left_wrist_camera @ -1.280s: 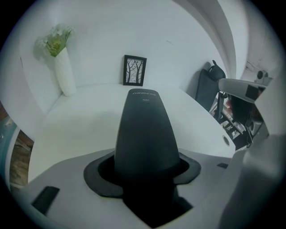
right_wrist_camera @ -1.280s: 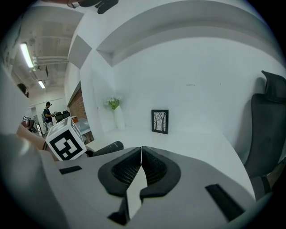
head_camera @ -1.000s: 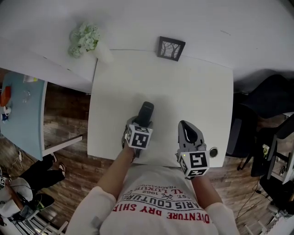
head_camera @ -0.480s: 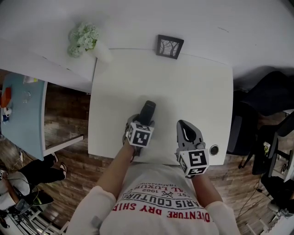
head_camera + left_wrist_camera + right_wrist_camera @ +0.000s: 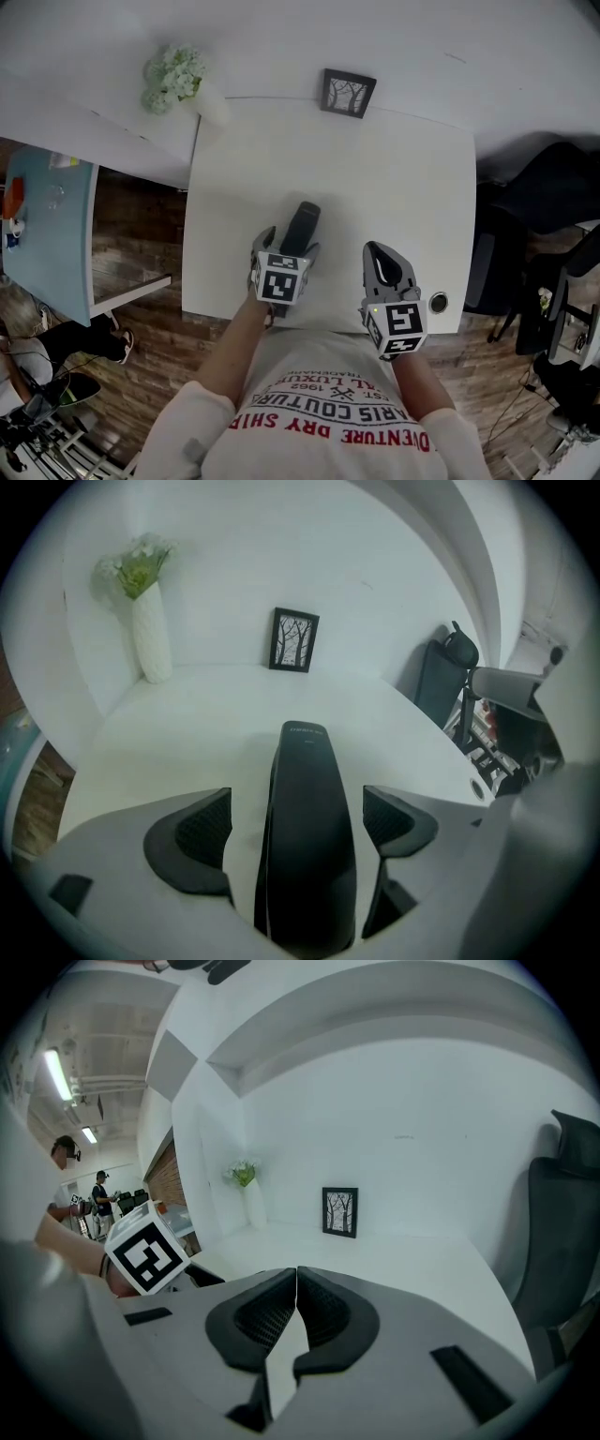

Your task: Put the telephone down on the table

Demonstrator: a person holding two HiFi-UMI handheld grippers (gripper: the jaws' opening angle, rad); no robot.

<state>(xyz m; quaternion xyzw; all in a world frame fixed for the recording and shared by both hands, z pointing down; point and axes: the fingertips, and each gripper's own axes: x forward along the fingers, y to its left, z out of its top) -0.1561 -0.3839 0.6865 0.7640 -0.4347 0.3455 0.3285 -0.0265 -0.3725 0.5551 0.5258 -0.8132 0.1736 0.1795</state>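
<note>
A black telephone handset (image 5: 301, 225) lies flat on the white table (image 5: 384, 169), pointing away from me. My left gripper (image 5: 289, 246) straddles its near end and its jaws are opening. In the left gripper view the telephone (image 5: 309, 827) sits between the two pads with a gap on each side, so neither pad (image 5: 202, 829) presses on it. To the right, my right gripper (image 5: 382, 267) hovers near the table's front edge. Its jaws meet with nothing between them in the right gripper view (image 5: 296, 1312).
A small framed picture (image 5: 349, 95) leans on the wall at the table's far edge. A white vase of pale flowers (image 5: 174, 77) stands at the far left corner. A cable hole (image 5: 437, 303) sits at the front right corner. A black chair (image 5: 548, 202) is right of the table, a blue table (image 5: 47, 225) left.
The left gripper's jaws have spread apart and let go of the telephone, which now rests on the table. The right gripper has barely moved.
</note>
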